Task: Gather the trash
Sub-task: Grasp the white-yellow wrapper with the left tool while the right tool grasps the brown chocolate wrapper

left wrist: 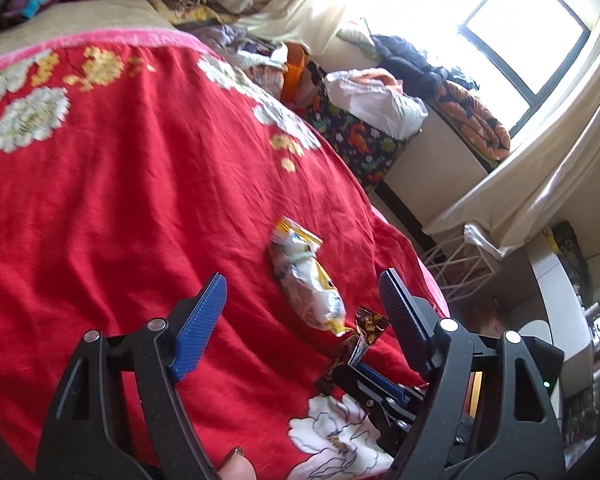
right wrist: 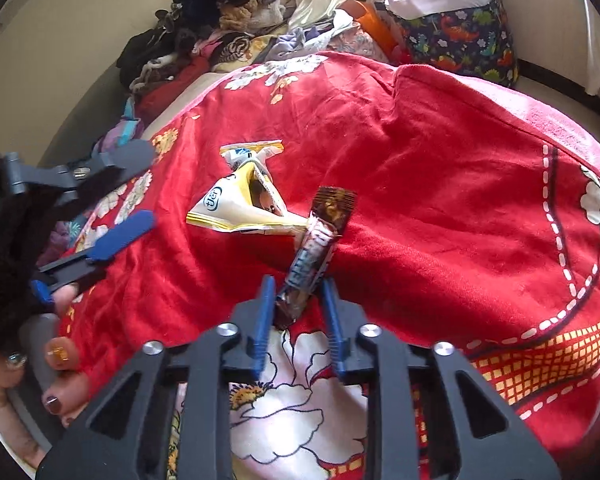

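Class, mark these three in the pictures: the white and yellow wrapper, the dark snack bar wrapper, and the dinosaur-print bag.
White and yellow wrapper [left wrist: 306, 280]: left wrist view, on its crumpled middle.
Dark snack bar wrapper [right wrist: 314, 246]: right wrist view, on its printed middle, above the tool's fingers.
Dinosaur-print bag [right wrist: 460, 38]: right wrist view, on its front wall.

Both grippers are black frames with round silver screws and ribbed blue fingers [right wrist: 262, 312]. The hand [right wrist: 40, 376] at eight o'clock has nails painted dark brown, orange and silver.
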The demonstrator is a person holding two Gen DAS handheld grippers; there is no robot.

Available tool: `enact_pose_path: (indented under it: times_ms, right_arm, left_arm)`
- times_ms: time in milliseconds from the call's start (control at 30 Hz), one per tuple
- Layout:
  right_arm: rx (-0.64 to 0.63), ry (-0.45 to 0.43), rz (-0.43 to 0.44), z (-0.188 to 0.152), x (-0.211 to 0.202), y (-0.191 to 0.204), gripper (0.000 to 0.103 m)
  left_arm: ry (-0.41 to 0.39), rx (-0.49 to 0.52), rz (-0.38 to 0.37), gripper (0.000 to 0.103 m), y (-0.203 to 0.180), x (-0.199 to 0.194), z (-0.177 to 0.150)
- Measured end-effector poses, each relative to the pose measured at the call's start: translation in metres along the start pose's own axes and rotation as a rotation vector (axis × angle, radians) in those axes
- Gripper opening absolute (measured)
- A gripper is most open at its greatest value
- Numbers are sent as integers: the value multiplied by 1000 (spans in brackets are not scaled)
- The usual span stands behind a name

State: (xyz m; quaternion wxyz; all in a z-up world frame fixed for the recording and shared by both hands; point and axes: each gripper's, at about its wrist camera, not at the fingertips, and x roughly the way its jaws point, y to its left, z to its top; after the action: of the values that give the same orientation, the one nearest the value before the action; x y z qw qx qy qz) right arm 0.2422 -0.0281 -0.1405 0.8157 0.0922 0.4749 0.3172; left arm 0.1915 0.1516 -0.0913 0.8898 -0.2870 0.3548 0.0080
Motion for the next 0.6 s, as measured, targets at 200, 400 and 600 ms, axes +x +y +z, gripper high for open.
enact_pose_path:
  times_ms: [200,400,600]
  right_arm:
    - [35,-36,-3,-4,-23,-12,12]
    - [24,-93,-37,-10,-56,-21,11]
    - [2,-154,-74,-19,-91,-31,11]
  left_arm:
    - [59,-5,4,64,-9,24,-5]
    - [101,26,48,41,-15,41,-14]
    - [93,53,86,17,-19,40,-23]
